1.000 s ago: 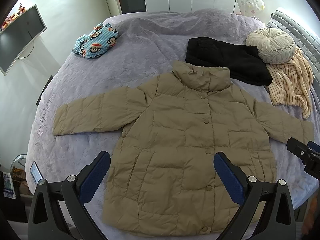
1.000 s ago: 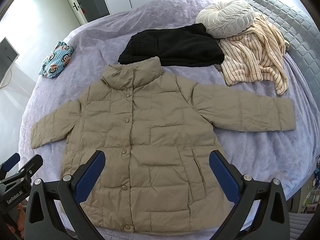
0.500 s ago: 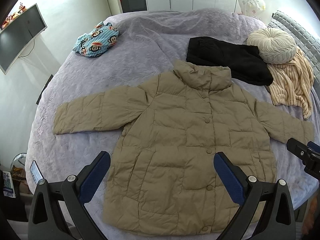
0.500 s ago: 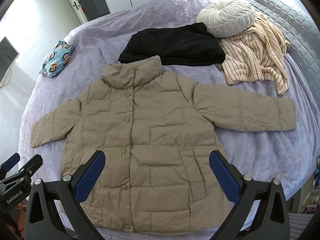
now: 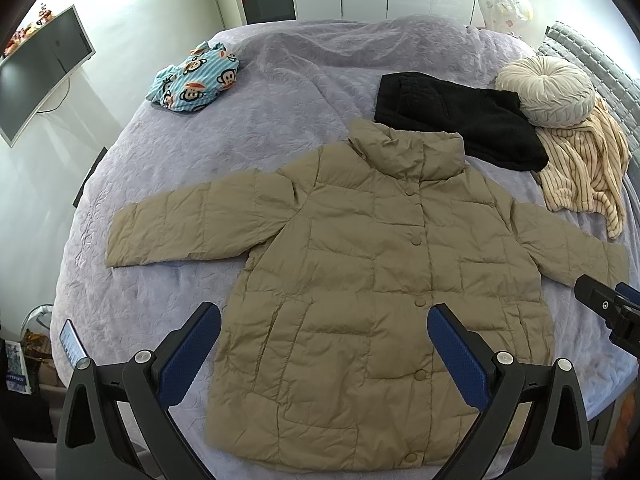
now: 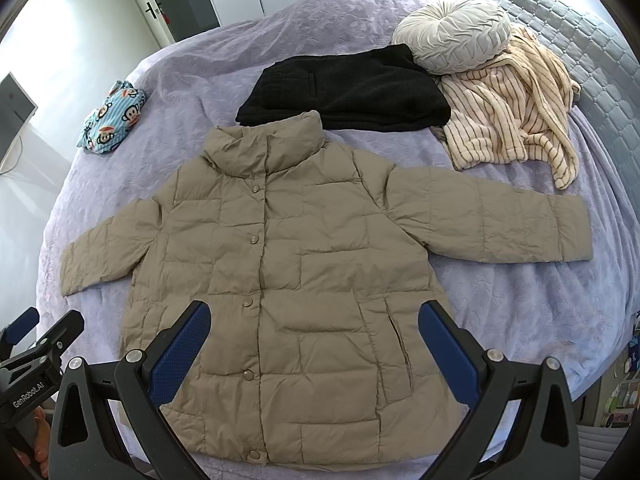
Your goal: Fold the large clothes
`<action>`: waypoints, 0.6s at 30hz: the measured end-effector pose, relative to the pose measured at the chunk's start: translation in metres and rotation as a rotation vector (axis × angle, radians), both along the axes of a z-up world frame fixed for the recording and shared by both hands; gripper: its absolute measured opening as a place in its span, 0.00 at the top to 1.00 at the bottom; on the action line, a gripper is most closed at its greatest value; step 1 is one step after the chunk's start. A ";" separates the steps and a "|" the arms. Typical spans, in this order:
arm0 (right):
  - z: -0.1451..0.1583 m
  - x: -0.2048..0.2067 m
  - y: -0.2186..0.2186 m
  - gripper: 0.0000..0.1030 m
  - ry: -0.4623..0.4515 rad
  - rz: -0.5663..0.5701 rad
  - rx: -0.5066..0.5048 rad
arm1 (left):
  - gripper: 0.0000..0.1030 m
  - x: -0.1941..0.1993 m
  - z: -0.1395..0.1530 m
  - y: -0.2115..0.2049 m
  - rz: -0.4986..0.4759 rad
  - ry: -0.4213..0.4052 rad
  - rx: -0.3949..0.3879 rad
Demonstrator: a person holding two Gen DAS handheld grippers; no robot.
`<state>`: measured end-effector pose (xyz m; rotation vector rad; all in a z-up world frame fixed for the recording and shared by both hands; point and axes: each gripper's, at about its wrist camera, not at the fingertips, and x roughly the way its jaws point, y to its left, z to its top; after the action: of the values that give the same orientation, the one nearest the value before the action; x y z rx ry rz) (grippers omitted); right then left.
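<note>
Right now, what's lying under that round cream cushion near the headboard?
The round cushion rests on a corner of the black garment and the top of the striped cream garment. Whatever lies directly beneath it, including the purple bedspread, is covered.

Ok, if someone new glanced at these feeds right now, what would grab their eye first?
The tan quilted puffer jacket, spread flat and buttoned with both sleeves out, fills the middle of the lavender bedspread. Beyond its collar lies a folded black fleece garment, with a round cream pleated cushion and a crumpled cream striped garment to the right.
</note>
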<state>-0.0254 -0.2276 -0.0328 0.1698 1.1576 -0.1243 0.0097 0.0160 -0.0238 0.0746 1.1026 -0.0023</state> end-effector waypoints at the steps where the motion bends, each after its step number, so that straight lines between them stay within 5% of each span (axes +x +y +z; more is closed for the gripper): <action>1: -0.001 0.000 0.000 0.00 0.000 0.000 0.000 | 0.00 -0.001 -0.001 0.001 0.001 0.000 0.000; 18: 0.000 0.001 0.000 0.00 0.003 0.000 0.001 | 0.00 0.001 -0.001 0.001 0.003 0.004 -0.001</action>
<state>-0.0246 -0.2273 -0.0326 0.1710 1.1603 -0.1240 0.0104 0.0171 -0.0248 0.0718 1.1068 -0.0007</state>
